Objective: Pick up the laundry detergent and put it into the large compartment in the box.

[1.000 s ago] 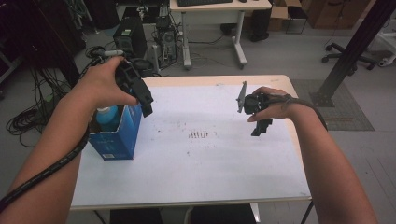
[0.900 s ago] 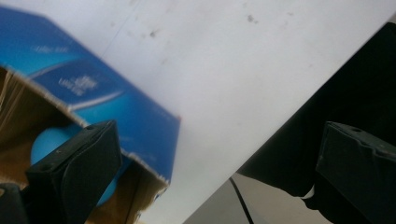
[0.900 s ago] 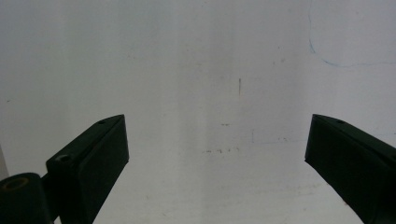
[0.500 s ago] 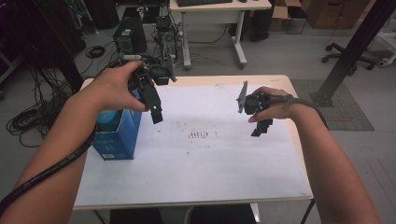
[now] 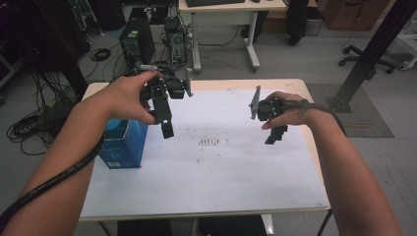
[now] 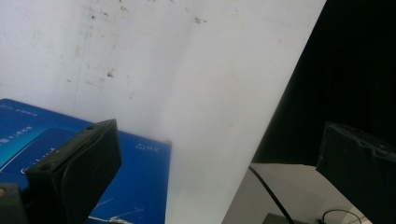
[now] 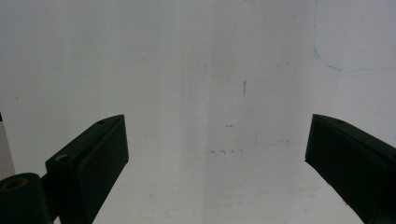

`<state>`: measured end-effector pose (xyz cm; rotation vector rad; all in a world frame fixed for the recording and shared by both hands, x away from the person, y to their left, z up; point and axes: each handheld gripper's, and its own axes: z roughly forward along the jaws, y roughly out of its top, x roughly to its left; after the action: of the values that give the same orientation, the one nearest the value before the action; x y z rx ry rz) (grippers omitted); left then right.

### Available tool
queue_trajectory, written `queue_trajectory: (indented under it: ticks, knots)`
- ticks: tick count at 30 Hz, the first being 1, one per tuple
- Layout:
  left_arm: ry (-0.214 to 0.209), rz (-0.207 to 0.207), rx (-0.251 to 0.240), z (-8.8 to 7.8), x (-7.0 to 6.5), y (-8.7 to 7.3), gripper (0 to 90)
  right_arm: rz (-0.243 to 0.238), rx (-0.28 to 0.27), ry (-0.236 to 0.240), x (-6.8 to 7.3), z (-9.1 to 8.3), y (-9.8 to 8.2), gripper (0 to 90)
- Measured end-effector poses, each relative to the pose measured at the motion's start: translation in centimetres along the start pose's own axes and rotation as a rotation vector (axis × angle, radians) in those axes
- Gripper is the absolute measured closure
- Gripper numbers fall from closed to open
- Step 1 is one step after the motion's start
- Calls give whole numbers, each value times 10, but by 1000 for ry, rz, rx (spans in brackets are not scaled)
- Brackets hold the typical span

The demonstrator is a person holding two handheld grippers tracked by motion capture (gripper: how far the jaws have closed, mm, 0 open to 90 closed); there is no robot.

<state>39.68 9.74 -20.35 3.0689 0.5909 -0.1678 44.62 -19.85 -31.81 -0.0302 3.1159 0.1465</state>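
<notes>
A blue carton [image 5: 121, 147] stands on the white table [image 5: 221, 182] near its left edge, with something pale blue showing in its open top. My left gripper [image 5: 167, 129] hangs just right of the carton, above the table, jaws pointing down. In the left gripper view the left gripper [image 6: 217, 163] is open and holds nothing, and the carton's printed side [image 6: 140, 186] lies behind its left jaw. My right gripper [image 5: 275, 136] hovers over the right half of the table. In the right gripper view the right gripper [image 7: 215, 154] is open over bare tabletop [image 7: 210, 70].
Small dark marks [image 5: 210, 142] sit at the table's middle. The table's edge [image 6: 275, 116] falls off to dark floor in the left gripper view. Behind the table stand a computer tower [image 5: 135, 42], cables and a second desk [image 5: 231, 10]. A black post [image 5: 373, 49] rises at the right.
My left gripper has swung from over the blue carton to the right, and now hangs beside it over the table. The right gripper has stayed put.
</notes>
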Motion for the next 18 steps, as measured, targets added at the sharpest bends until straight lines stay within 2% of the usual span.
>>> queue_trajectory:
  ticks: [11, 18]
  knots:
    - [-4, -8, 1, 2, 4, 2, 2, 9, 1, -4, -2, -1, -3, 58]
    - [-4, -17, -2, 2, 4, -2, 2, 6, 2, -3, -2, 1, 1, 59]
